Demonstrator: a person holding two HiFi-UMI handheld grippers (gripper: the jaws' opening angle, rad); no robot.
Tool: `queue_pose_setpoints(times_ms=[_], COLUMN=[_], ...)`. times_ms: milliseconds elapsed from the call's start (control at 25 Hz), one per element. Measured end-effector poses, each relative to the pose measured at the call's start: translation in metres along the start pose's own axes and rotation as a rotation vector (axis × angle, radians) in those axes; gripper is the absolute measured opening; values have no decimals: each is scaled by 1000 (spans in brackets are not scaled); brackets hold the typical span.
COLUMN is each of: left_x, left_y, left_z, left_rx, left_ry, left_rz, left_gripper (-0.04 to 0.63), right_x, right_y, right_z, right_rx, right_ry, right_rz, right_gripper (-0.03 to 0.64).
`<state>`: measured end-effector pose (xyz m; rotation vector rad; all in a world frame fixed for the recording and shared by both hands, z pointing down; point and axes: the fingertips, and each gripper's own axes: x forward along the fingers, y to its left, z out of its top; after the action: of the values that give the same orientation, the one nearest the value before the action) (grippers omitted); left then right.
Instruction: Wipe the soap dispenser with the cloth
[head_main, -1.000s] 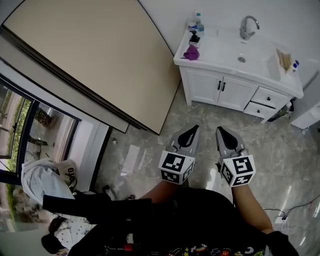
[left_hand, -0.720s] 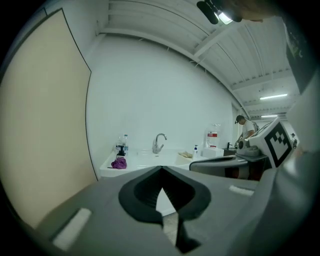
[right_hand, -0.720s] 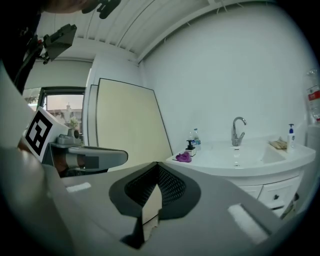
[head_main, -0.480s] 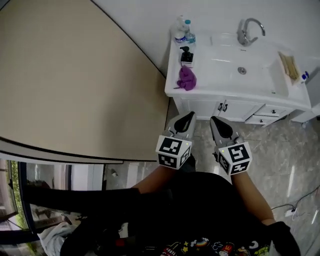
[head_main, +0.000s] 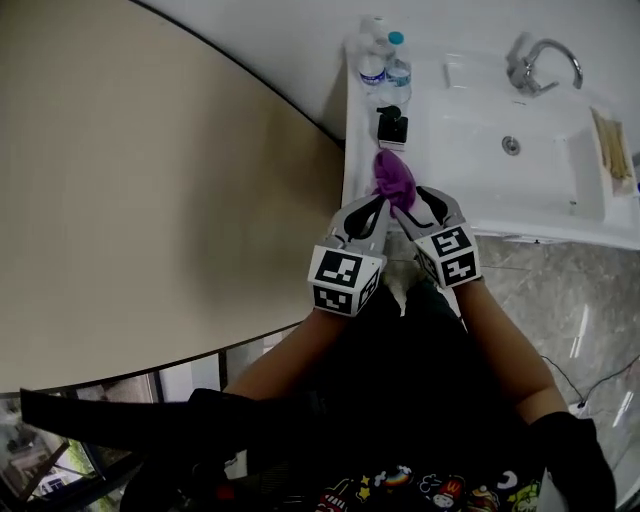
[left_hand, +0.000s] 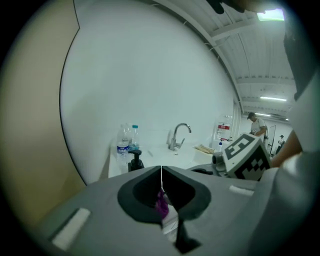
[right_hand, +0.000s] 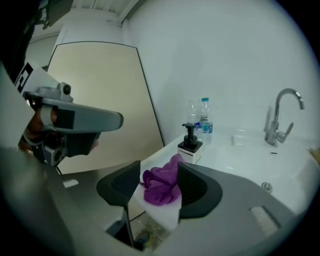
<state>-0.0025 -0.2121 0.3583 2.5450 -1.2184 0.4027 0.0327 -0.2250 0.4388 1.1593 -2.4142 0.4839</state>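
Note:
A crumpled purple cloth (head_main: 395, 180) lies at the front left edge of the white vanity counter (head_main: 455, 205). Just behind it stands the soap dispenser (head_main: 392, 125), a white block with a black pump. My right gripper (head_main: 422, 200) is open. In the right gripper view its jaws frame the cloth (right_hand: 162, 185) without clamping it, and the dispenser (right_hand: 190, 145) is just beyond. My left gripper (head_main: 372, 205) is beside the cloth on the left, jaws shut (left_hand: 161, 187) and empty. The left gripper view shows the dispenser (left_hand: 135, 161) ahead.
Water bottles (head_main: 385, 60) stand behind the dispenser at the wall. The basin (head_main: 510, 145) and faucet (head_main: 540, 65) lie to the right, with wooden sticks (head_main: 612, 145) at the far right. A large beige panel (head_main: 150, 180) fills the left side. Marble floor lies below the counter.
The view has closed in on the vanity. Both grippers went from hanging over the floor to the counter's front edge, with the right jaws now round the cloth.

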Motion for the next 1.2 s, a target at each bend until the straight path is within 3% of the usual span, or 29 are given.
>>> queue_pose_setpoints(times_ms=[240,560,760,960,1200], left_x=[22,43,46,51,59], left_y=[42,52,60,64,59], left_z=[-21,-33,-32,-33,-29], left_rx=[-83,-134,-139,-138,-127], left_ry=[64,95,99,108,113], left_rz=[128,146,151,140,111], left_gripper=[2,11,11,11,11], right_x=[71,112,122,122,108], right_y=[-25,-34,-39,-39,-51], right_z=[-33,-62,-60,-56,-39], right_rx=[-60,-107,-88,-35,11], right_ry=[236,451,477,435,352], right_rz=[85,125,136,145,98], right_gripper=[272,263,197,121,107])
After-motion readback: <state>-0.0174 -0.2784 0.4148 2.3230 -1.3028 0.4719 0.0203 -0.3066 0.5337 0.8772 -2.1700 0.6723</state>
